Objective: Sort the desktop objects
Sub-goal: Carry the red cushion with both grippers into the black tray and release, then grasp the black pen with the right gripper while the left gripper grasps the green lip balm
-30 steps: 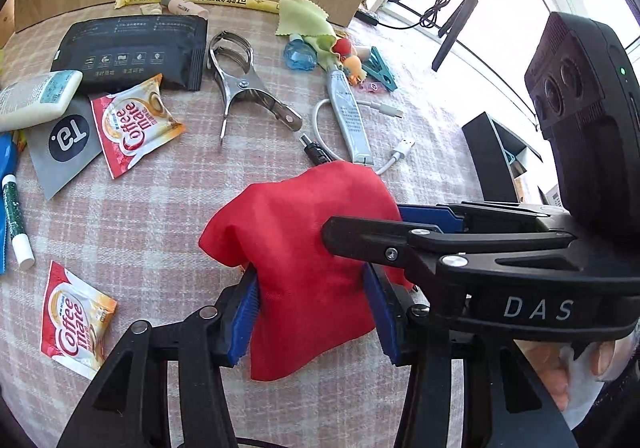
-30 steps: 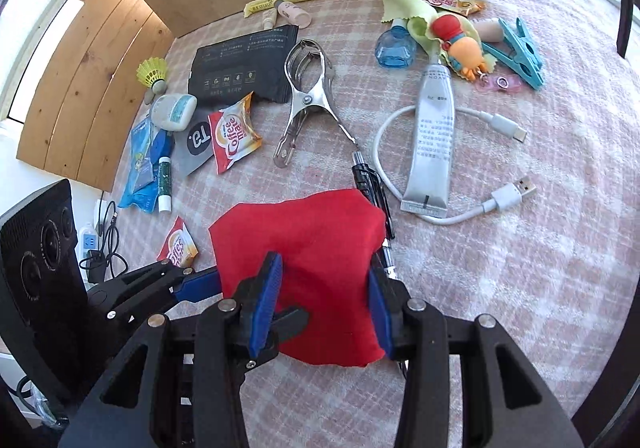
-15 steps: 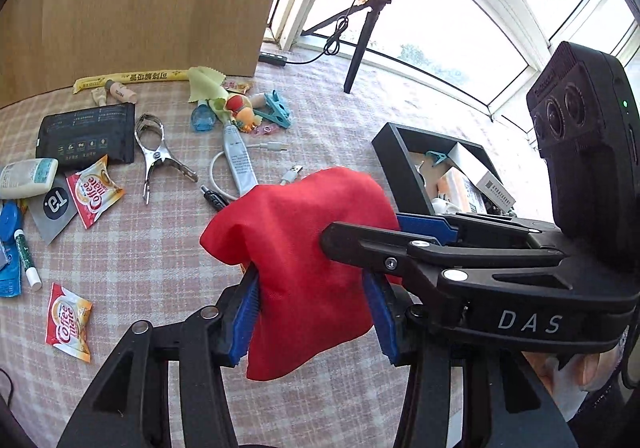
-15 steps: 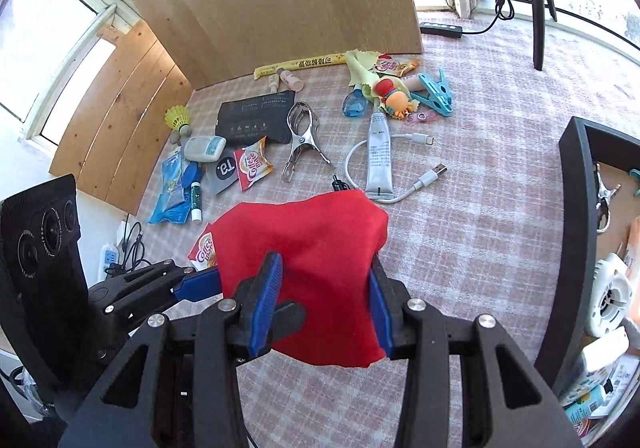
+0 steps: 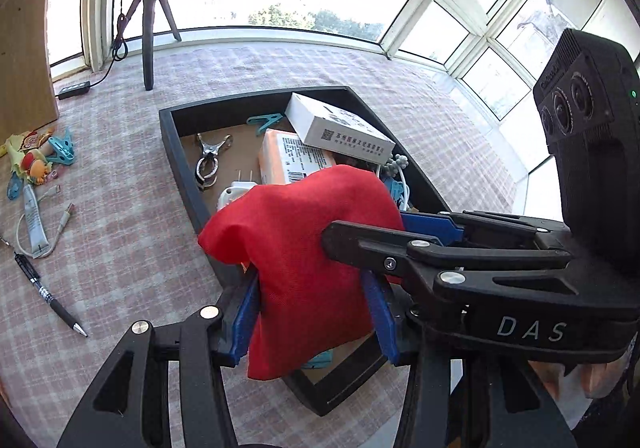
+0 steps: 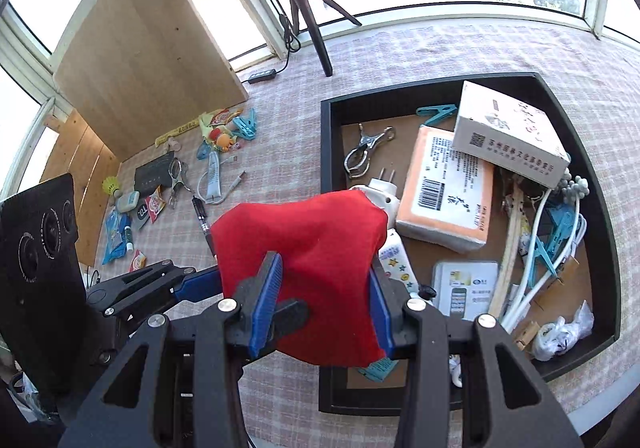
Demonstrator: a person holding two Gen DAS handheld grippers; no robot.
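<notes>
A red cloth bag (image 5: 304, 240) hangs in the air, pinched from two sides. My left gripper (image 5: 312, 312) is shut on its lower part, blue pads pressed into the cloth. My right gripper (image 6: 322, 304) is shut on the same red bag (image 6: 304, 244) from the other side. The bag hovers over the near left edge of a black tray (image 5: 180, 167). In the right wrist view the tray (image 6: 330, 167) holds a white box (image 6: 508, 131), an orange pack (image 6: 448, 187), a metal clip (image 6: 364, 151) and white cables. The bag hides part of the tray floor.
On the checked tablecloth left of the tray lie a black pen (image 5: 48, 294), a white tube (image 5: 34, 219), a blue clip (image 5: 62, 145) and several sachets (image 6: 154, 203). A ring-light tripod (image 5: 148, 31) and a wooden board (image 6: 148, 47) stand at the back.
Both grippers have lifted the red bag and carried it to the right, away from the scattered items to above the black tray. Both grips on the bag are unchanged.
</notes>
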